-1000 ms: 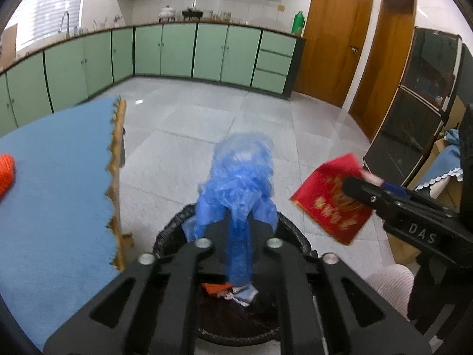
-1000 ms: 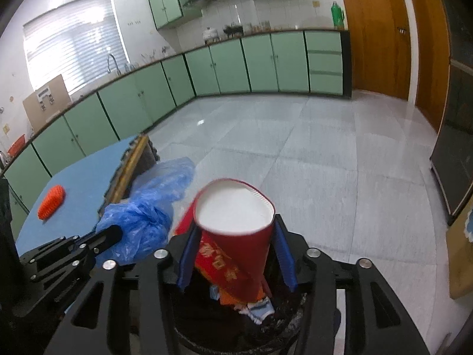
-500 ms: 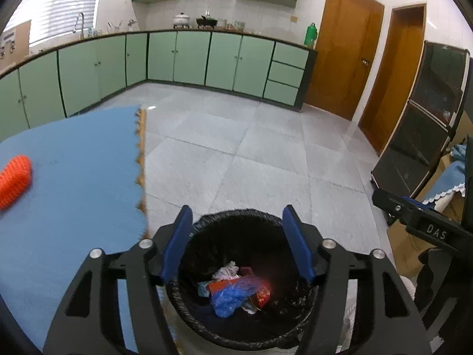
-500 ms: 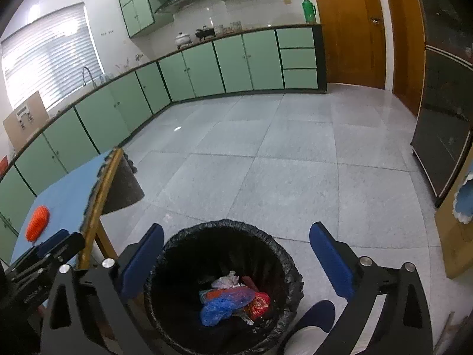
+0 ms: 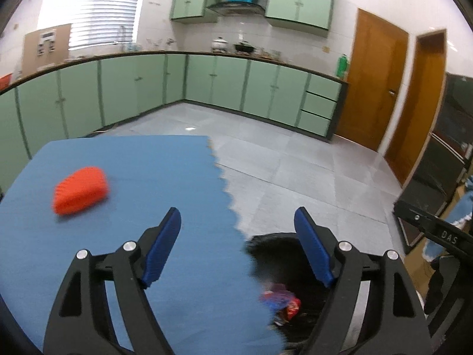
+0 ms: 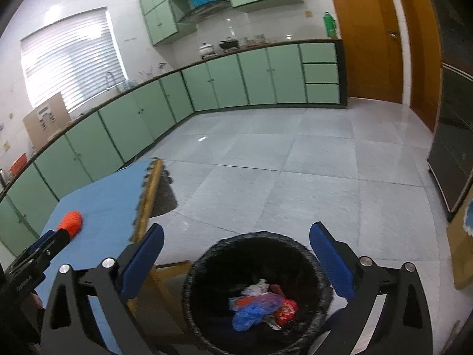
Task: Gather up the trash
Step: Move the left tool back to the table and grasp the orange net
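Observation:
The black-lined trash bin point(image 6: 260, 235) stands on the floor by the table's edge. In it lie a crumpled blue plastic bag point(image 6: 248, 316), a red paper cup point(image 6: 288, 310) and white paper scraps point(image 6: 255, 288). My right gripper point(image 6: 236, 230) hangs above the bin, open and empty. My left gripper point(image 5: 236, 222) hovers over the edge of the blue table mat point(image 5: 118, 162); its jaws are opening with nothing between them. The bin point(image 5: 278, 245) shows blurred under its right finger. An orange ribbed object point(image 5: 79, 190) lies on the mat, left of the left gripper.
Green cabinets point(image 5: 224, 85) line the far walls. Two wooden doors point(image 5: 375, 88) and a dark glass cabinet point(image 5: 443, 159) stand at the right. Grey tile floor point(image 6: 295, 162) spreads beyond the bin. The wooden table edge point(image 6: 149, 195) borders the bin on its left.
Both grippers let go over the bin: the blue bag and the red cup dropped in. The left gripper swung left and up over the table; the right one rose.

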